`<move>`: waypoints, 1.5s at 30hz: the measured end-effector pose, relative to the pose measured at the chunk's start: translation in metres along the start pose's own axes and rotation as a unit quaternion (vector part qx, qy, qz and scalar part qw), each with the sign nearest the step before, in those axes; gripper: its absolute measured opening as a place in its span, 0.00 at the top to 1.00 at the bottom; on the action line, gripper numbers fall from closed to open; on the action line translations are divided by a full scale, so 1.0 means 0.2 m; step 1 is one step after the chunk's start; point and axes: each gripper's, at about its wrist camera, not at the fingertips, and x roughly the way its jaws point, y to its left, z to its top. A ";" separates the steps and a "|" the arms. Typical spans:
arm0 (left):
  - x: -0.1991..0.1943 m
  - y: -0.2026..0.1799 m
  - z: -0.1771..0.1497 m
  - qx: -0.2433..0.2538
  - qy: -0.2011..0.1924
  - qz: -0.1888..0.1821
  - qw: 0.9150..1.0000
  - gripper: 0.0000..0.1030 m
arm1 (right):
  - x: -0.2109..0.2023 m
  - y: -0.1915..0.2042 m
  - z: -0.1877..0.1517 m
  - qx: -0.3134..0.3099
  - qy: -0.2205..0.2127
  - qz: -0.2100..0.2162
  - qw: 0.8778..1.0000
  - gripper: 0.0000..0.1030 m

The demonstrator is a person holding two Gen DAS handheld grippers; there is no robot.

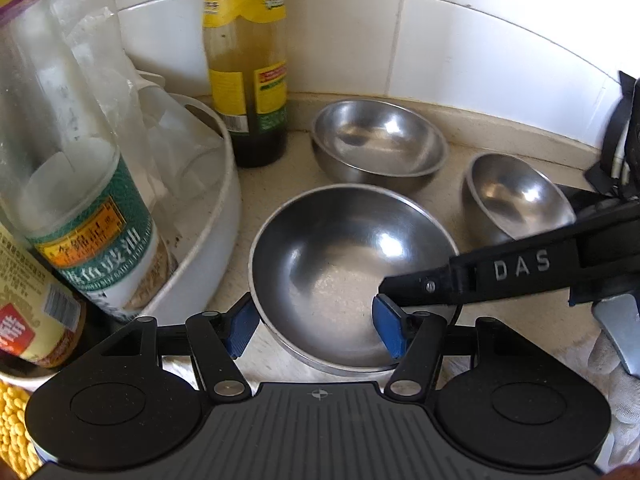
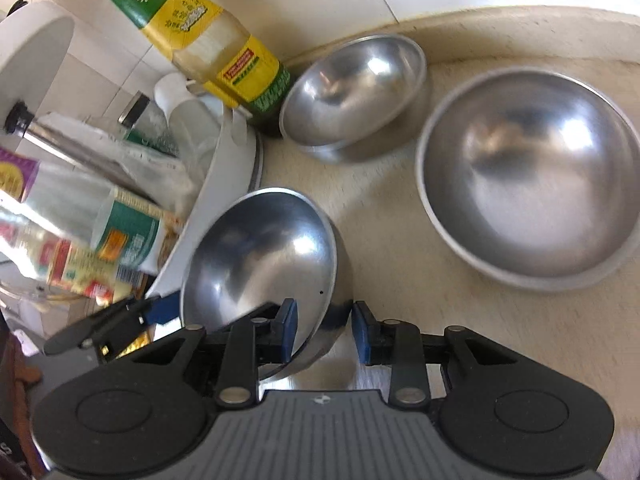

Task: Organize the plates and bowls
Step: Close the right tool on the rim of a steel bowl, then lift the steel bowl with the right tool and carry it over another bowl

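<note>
Three steel bowls sit on a beige counter in a tiled corner. The near bowl (image 1: 352, 272) shows in the right wrist view (image 2: 260, 264) tilted. My left gripper (image 1: 316, 328) is open, with one blue pad outside the bowl's left wall and one inside it. My right gripper (image 2: 324, 332) straddles the same bowl's rim, one pad inside and one outside, with a gap on the outer side; its finger (image 1: 480, 276) reaches into the bowl in the left wrist view. A second bowl (image 1: 380, 144) (image 2: 356, 92) stands by the wall. A third bowl (image 1: 516, 196) (image 2: 528, 176) stands to the right.
A white tub (image 1: 208, 240) holds several sauce bottles and plastic bags at the left. A tall yellow-labelled bottle (image 1: 248, 60) (image 2: 216, 44) stands in the corner against the white tiled wall (image 1: 480, 40). A yellow cloth (image 1: 14, 432) lies at the lower left.
</note>
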 end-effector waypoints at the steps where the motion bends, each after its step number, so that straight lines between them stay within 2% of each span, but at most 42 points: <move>1: -0.02 -0.02 0.00 0.005 -0.002 -0.002 1.000 0.33 | -0.02 -0.01 -0.02 0.002 0.001 -0.002 1.000 0.67; 9: -0.12 -0.15 -0.05 0.035 -0.007 -0.035 0.999 0.32 | -0.18 -0.06 -0.12 0.017 0.003 -0.027 0.999 0.67; 14: -0.10 -0.23 -0.08 0.052 0.005 -0.049 0.997 0.31 | -0.21 -0.11 -0.13 0.026 0.007 -0.032 0.999 0.67; 25: -0.17 -0.17 -0.05 0.045 -0.017 -0.021 0.999 0.28 | -0.43 -0.18 -0.12 0.018 -0.041 -0.055 0.998 0.65; 30: -0.21 -0.16 0.01 0.043 -0.027 -0.020 0.999 0.28 | -0.53 -0.22 -0.10 0.013 -0.059 -0.064 0.996 0.65; 36: -0.20 -0.26 0.12 0.062 -0.043 -0.028 0.997 0.27 | -0.60 -0.30 0.00 0.025 -0.085 -0.093 0.992 0.65; 45: 0.00 -0.47 0.31 0.099 -0.019 -0.039 0.994 0.26 | -0.50 -0.41 0.12 0.043 -0.077 -0.108 0.990 0.65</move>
